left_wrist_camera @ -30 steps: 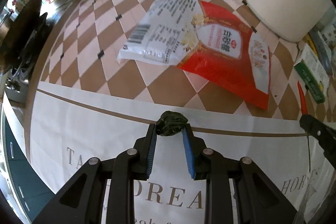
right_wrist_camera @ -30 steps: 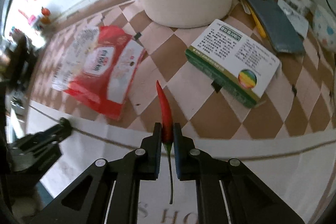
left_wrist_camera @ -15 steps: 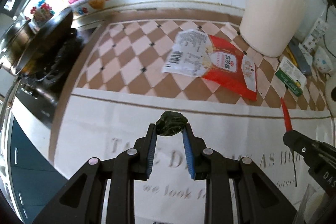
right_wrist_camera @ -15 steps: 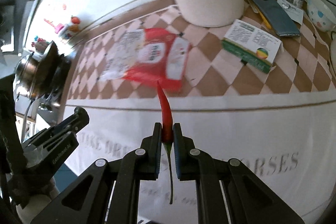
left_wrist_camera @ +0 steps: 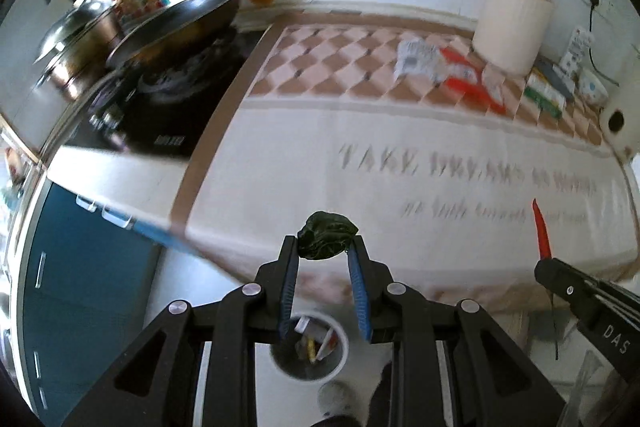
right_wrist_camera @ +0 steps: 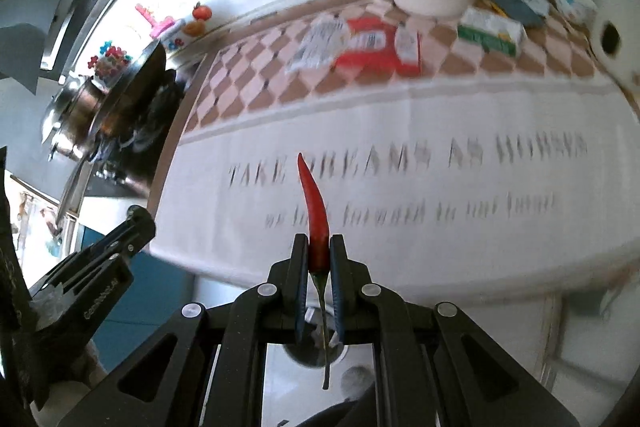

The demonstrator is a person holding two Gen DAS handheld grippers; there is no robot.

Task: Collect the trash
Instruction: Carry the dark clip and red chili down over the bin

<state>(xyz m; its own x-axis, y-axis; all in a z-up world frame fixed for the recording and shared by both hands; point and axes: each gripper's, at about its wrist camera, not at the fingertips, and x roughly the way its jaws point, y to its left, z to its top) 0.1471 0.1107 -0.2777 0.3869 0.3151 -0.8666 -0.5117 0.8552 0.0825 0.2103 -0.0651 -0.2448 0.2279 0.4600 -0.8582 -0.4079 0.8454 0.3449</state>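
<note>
My left gripper (left_wrist_camera: 325, 247) is shut on a dark green crumpled scrap (left_wrist_camera: 326, 235) and holds it in the air off the counter's front edge. Below it on the floor stands a white trash bin (left_wrist_camera: 308, 347) with wrappers inside. My right gripper (right_wrist_camera: 319, 247) is shut on a red chili pepper (right_wrist_camera: 314, 211), tip pointing up and green stem hanging down; it also shows in the left wrist view (left_wrist_camera: 542, 231). The bin's rim (right_wrist_camera: 340, 349) shows just under the right gripper. A red and white snack bag (right_wrist_camera: 360, 43) lies on the checkered mat.
A white cloth with printed words (right_wrist_camera: 400, 163) covers the counter. A stove with a pan (left_wrist_camera: 176, 19) is at the left. A white utensil holder (left_wrist_camera: 512, 23), a green box (right_wrist_camera: 490, 35) and a bowl (right_wrist_camera: 572, 1) stand at the back right. Blue cabinet fronts (left_wrist_camera: 88, 291) are below.
Both grippers have pulled back from the counter, carrying the green scrap and the chili, and now hang past the counter edge above the trash bin on the floor.
</note>
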